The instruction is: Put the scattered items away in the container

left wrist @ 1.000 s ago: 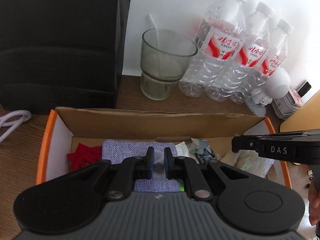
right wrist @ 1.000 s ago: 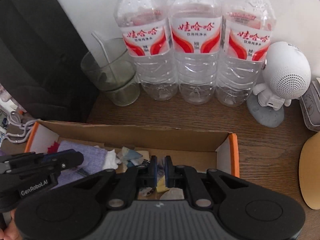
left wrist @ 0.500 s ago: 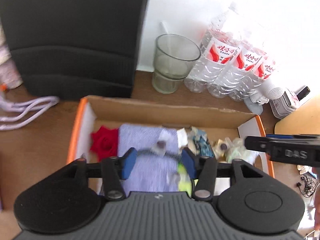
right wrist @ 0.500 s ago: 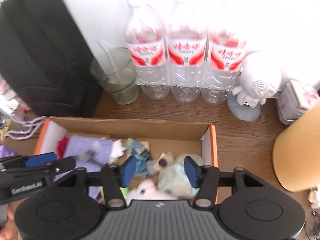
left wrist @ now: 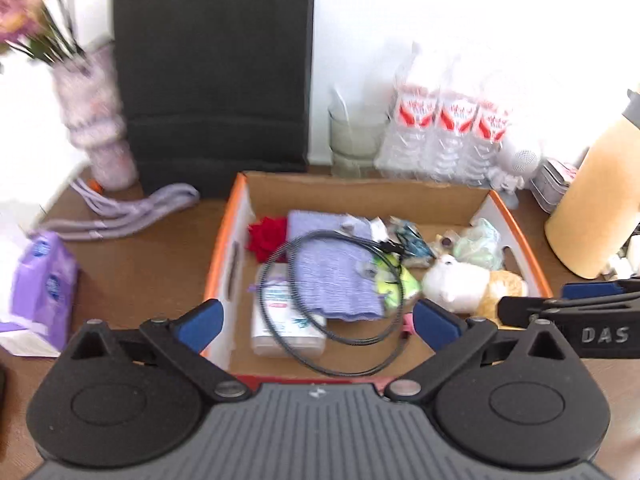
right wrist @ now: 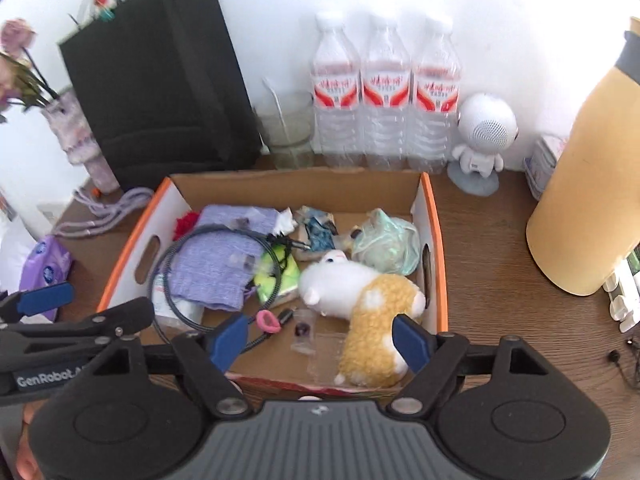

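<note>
Left wrist view: my left gripper [left wrist: 316, 320], pinched shut a second ago, has pulled back above the box [left wrist: 360, 188]; its jaws are opening, empty. The cable [left wrist: 288, 280] lies inside, beyond them.

Right wrist view: my right gripper [right wrist: 318, 340], backed away likewise, tilts down, jaws opening and empty, the plush [right wrist: 360, 296] in the box just beyond them.

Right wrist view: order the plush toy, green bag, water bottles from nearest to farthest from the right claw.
1. Plush toy, in the box, just ahead of the right claw.
2. Green bag, deeper in the box.
3. Water bottles, against the wall behind the box.
</note>
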### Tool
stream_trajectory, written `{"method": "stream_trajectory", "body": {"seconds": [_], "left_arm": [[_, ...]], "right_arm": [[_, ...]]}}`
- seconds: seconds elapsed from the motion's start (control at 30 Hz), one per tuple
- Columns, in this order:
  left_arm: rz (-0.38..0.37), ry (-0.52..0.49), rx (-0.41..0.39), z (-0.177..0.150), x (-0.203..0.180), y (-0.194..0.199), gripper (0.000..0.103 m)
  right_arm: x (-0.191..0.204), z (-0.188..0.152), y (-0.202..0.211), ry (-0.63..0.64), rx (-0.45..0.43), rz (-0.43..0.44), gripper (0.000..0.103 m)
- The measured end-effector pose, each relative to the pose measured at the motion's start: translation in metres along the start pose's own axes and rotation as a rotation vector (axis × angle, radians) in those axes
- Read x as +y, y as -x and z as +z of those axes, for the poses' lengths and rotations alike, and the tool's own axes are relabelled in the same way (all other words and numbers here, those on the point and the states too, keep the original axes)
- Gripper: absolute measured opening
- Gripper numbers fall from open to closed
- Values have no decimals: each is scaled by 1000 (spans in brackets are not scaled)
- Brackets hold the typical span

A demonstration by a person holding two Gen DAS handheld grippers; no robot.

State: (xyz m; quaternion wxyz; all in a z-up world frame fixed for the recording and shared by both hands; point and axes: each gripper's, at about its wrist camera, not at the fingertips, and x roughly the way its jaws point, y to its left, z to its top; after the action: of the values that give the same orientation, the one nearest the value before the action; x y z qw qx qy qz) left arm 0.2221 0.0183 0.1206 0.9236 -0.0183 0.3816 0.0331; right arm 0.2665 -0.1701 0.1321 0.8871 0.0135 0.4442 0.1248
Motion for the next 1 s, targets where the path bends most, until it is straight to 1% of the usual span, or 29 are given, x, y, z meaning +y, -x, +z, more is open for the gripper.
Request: {"method": "stream_trajectory", "body": {"seconds": [0.03, 0.1, 0.17, 0.2, 0.23, 0.3, 0.4, 0.53, 0.6, 0.67, 0.73, 0.8, 0.87, 0.9, 1.0], "left_arm": [[1, -12, -44, -10, -1, 6, 103], [-10, -47, -152, -32, -3, 18, 103], [-23, -70, -264, -56, -3, 30, 103], [-17, -74, -304, -66, -3, 33, 103], [-14, -76, -330, -75, -4, 35, 103], [-28, -81, -351, -90, -5, 36, 103], [-74, -85, -337, -98, -7, 35, 103], [-60, -93, -354, -108, -8, 43, 103], [-57, -116, -377, -124, -4, 58, 103], [-51, -136, -397, -152, 3, 77, 103], [-73, -126, -397, -180, 13, 95, 103], [-100, -106, -372, -210, 23, 111, 103], [-115, -95, -322, -237, 33, 120, 103], [-122, -94, -292, -248, 38, 124, 103], [-135, -72, -224, -265, 54, 131, 103]], "right_arm": [[2, -15, 7, -3, -71, -7, 79], [7, -45, 18, 29, -245, -26, 79], [9, -73, 22, 52, -373, -32, 79], [7, -86, 22, 46, -417, -21, 79], [6, -97, 22, 42, -442, -12, 80], [4, -110, 20, 23, -467, -12, 80], [6, -121, 18, 22, -461, -42, 80], [10, -135, 21, 23, -435, -42, 80], [8, -150, 32, 8, -433, -31, 81], [4, -178, 46, -6, -441, -2, 84], [2, -209, 59, -13, -435, -12, 84], [-1, -241, 74, -33, -418, -31, 84], [-5, -274, 89, -55, -417, -25, 86], [-7, -289, 94, -57, -403, -25, 86], [-9, -314, 107, -20, -358, -77, 86]]}}
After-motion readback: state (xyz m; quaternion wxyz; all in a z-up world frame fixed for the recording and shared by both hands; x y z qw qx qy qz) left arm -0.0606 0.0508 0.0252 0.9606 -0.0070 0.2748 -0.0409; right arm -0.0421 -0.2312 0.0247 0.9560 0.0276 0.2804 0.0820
